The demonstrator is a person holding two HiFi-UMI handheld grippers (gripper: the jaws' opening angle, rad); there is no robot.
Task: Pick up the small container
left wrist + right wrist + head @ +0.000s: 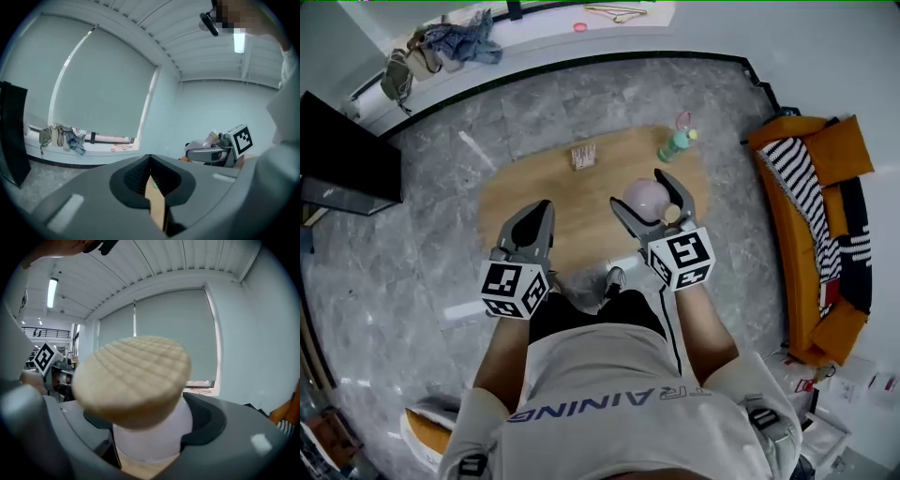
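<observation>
Cork-lidded small container (133, 376) sits clamped between jaws of right gripper (151, 427).

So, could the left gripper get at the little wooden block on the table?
Probably yes: the wooden block stands alone on the table, ahead of the left gripper, though its shut jaws must open first.

Bright, even indoor light from ceiling lamp (52, 292); fisheye warp, dark corners; close small container (136, 376) soft.
</observation>
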